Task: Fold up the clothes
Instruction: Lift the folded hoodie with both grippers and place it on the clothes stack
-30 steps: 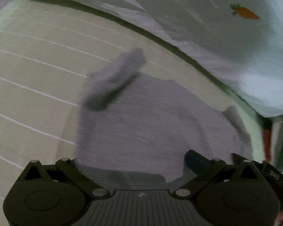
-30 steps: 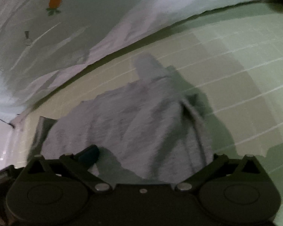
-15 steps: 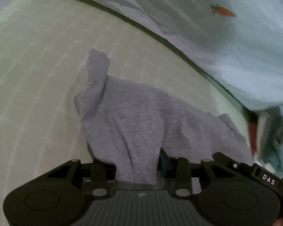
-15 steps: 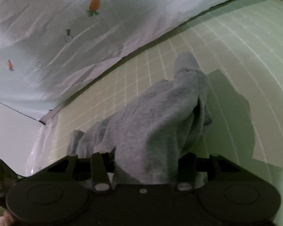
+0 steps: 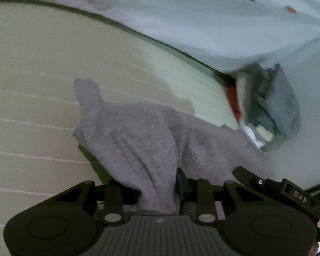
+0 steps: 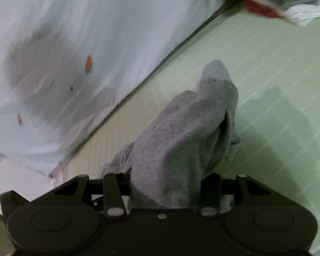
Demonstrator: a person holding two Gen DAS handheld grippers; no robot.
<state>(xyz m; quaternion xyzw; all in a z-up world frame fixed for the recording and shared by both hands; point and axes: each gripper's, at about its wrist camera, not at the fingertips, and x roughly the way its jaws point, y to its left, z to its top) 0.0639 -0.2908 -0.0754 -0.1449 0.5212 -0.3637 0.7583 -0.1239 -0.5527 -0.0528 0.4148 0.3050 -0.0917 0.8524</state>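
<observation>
Grey garment (image 5: pixel 151 132) bunched, clamped in left gripper (image 5: pixel 157 194), jaws closing; right gripper (image 6: pixel 166 189) clamped too.

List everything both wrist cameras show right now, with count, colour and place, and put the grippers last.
grey garment: one, grey, bunched and draped from both grippers over the mat, one sleeve-like end sticking up.
grid mat: one, pale green with white lines, under the garment.
carrot-print sheet: one, pale bluish-white with small orange carrots, along the mat's far edge.
pile of clothes: one blurred heap, grey-blue, red, white and cream, at the mat's far corner; the separate pieces cannot be counted.
left gripper: one, black, jaws closing with a fold of the garment pinched between them.
right gripper: one, black, shut on a thick bunch of the garment.
</observation>
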